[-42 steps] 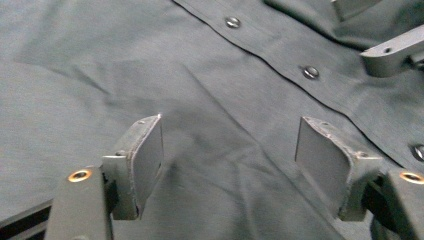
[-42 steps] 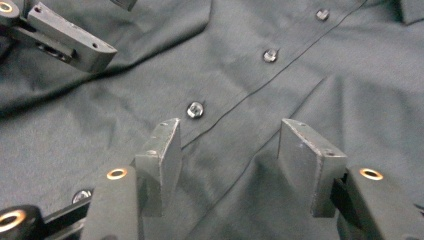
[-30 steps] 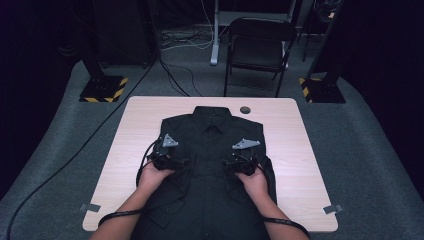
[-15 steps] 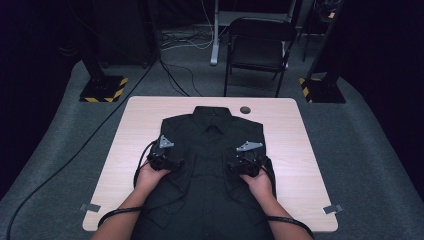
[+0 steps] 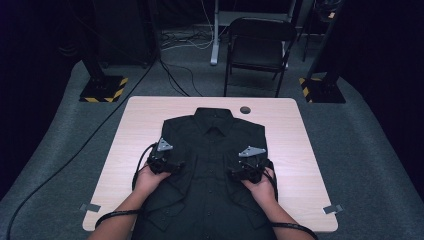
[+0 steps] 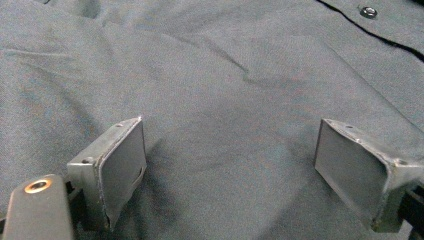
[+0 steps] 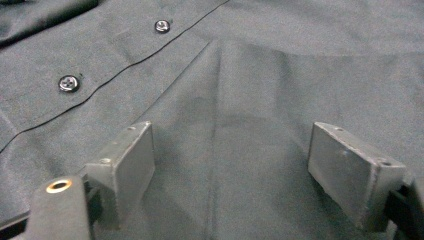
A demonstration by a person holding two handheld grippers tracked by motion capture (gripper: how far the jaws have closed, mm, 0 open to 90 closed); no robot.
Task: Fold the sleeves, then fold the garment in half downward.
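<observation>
From my seat, the left gripper (image 5: 176,166) sits low over the left front panel of the black shirt (image 5: 215,150), jaws spread wide with bare cloth lying flat between the pads (image 6: 122,162), nothing pinched. The shirt lies buttoned and face up in the middle of the table (image 5: 135,130), collar pointing away from me. Across its button placket, the right gripper (image 5: 235,174) rests over the right panel; its jaws have just been opening and stand apart, a soft crease of fabric running between them.
</observation>
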